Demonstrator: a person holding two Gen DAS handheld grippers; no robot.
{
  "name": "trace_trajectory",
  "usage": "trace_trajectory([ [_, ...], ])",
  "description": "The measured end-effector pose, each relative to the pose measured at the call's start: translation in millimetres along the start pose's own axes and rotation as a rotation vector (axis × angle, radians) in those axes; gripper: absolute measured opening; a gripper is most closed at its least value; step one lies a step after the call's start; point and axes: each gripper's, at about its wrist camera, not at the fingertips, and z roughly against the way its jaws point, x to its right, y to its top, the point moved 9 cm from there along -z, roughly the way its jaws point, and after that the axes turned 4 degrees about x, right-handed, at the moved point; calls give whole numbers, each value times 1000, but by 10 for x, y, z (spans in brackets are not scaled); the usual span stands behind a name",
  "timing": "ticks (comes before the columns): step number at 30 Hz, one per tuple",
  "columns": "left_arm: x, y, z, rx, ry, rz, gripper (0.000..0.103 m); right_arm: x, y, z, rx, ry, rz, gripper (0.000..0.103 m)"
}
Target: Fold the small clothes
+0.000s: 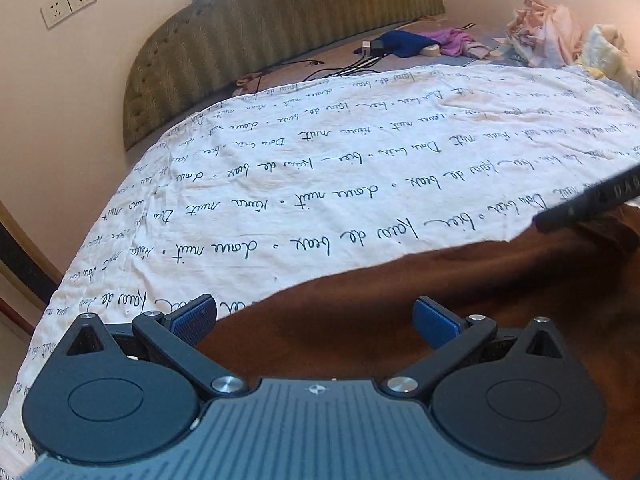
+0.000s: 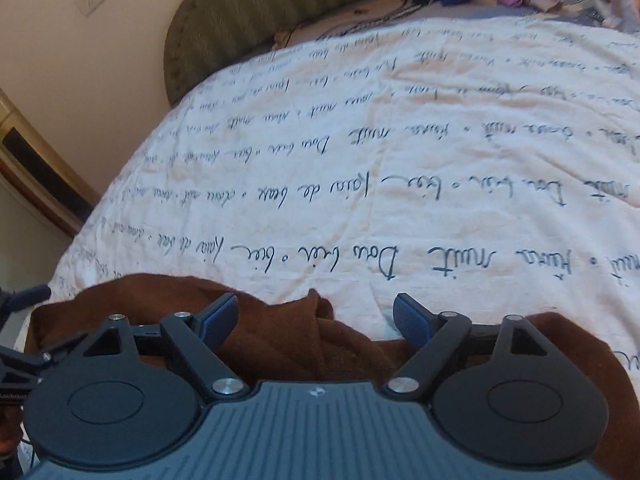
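Note:
A brown garment lies on the near part of a white bedsheet printed with black script. My left gripper is open, its blue-padded fingers spread just over the garment's far left edge. In the right wrist view the same brown garment lies bunched with a fold in the middle, and my right gripper is open over that fold. Neither gripper holds anything. The right gripper's black body shows at the right edge of the left wrist view.
A green padded headboard stands at the far end. A dark blue cloth, a purple cloth, cables and a charger lie by it. A pile of pale clothes sits at the far right. Wall sockets are at the left.

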Motion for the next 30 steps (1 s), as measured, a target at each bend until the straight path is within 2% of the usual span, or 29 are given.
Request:
trace_trajectory([
  [1,1,47,-70,-2,0,1,103,-18,-26,-77,-26,6,4,75],
  [2,2,95,-149,-4,-5,-3,103,-23,-55,-138,-52,23,-2,56],
  [3,10,144,-237,-7,-13,-11,103,-56,-57,-187,-66,46,-5,46],
  [4,35,170,-313,-12,-20,-19,103,-79,-52,-202,-68,58,4,28],
  [5,58,201,-393,-14,-36,-29,103,-105,-40,-192,-62,64,24,14],
  [7,135,236,-536,-20,-97,-57,103,-180,-26,-181,-46,80,68,10],
  [10,255,239,-695,-21,-183,-91,103,-236,84,-116,20,52,136,9],
  [14,317,286,-860,22,-174,-117,103,-387,385,25,185,31,256,8],
  [16,289,319,-957,33,-128,-108,103,-470,516,34,244,14,299,8],
  [18,220,347,-1077,33,-46,-91,103,-525,617,-18,295,-44,353,8],
  [22,-15,295,-1306,-28,221,-93,103,-422,640,-376,291,-260,392,9],
  [24,-122,261,-1332,-52,271,-75,103,-289,596,-482,264,-384,379,9],
  [26,-217,250,-1205,-36,257,-37,103,-171,591,-279,318,-471,342,9],
  [27,-251,251,-1113,-21,237,-21,103,-111,577,-91,353,-455,291,9],
  [30,-207,234,-768,29,150,-19,103,32,395,440,365,-255,143,9],
])
